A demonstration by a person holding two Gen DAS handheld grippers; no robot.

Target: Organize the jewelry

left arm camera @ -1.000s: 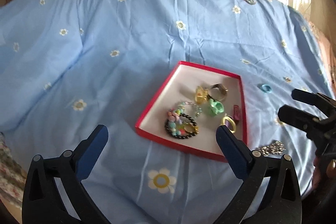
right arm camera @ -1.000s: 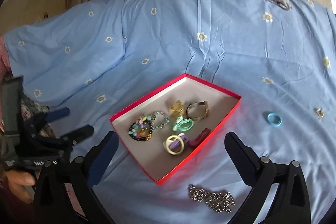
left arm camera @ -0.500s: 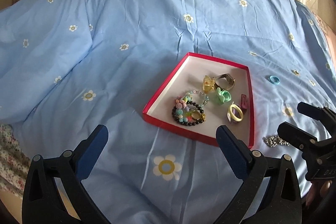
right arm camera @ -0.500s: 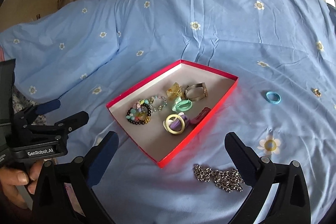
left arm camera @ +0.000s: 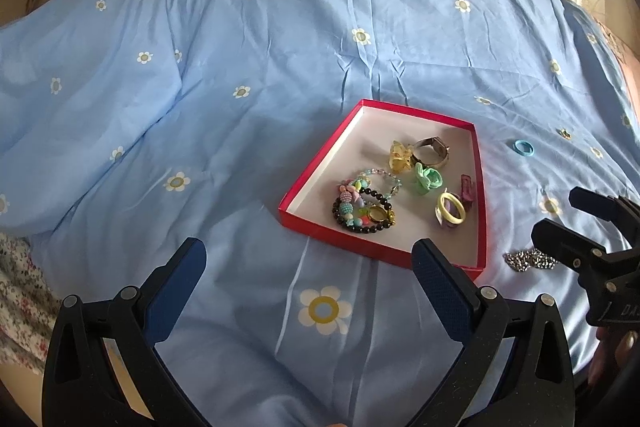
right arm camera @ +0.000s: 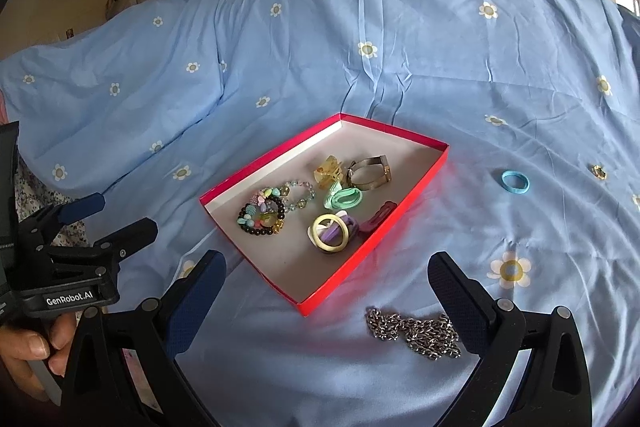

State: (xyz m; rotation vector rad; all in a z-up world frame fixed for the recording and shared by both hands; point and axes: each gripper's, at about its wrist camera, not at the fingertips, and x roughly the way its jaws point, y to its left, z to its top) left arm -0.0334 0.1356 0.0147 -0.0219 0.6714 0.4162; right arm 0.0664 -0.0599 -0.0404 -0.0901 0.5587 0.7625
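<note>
Right wrist view gives the fullest account of progress: the shallow red cardboard box with a white inside [right arm camera: 404,183] lies on the bed's light blue flowered cover [right arm camera: 280,75] and already holds most of the pieces, namely a cluster of coloured and black bead bracelets [right arm camera: 262,213], a clear bead bracelet [right arm camera: 298,193], an amber yellow hair clip [right arm camera: 329,169], a silver metal bangle [right arm camera: 368,174], a mint green fabric hair tie [right arm camera: 343,197], a cream ring-shaped tie with a purple one through it [right arm camera: 330,231] and a dark red clip [right arm camera: 378,219] against the near wall. Three things remain outside it, by my reading: a heaped silver metal chain [right arm camera: 416,334] just in front of the box, a small blue hair ring [right arm camera: 515,181] to its right, and a tiny gold-coloured piece [right arm camera: 599,171] farther right. The right gripper [right arm camera: 326,287] hovers with its fingers spread wide and empty, the chain lying close to its right finger, so that looks the likely next pick. Left wrist view shows the left gripper [left arm camera: 308,279] likewise wide open and holding nothing, short of the box's near edge. That view shows the chain only partly, behind the other gripper, while the right view shows it whole, plus a hand [right arm camera: 28,351] on the left gripper's handle.
</note>
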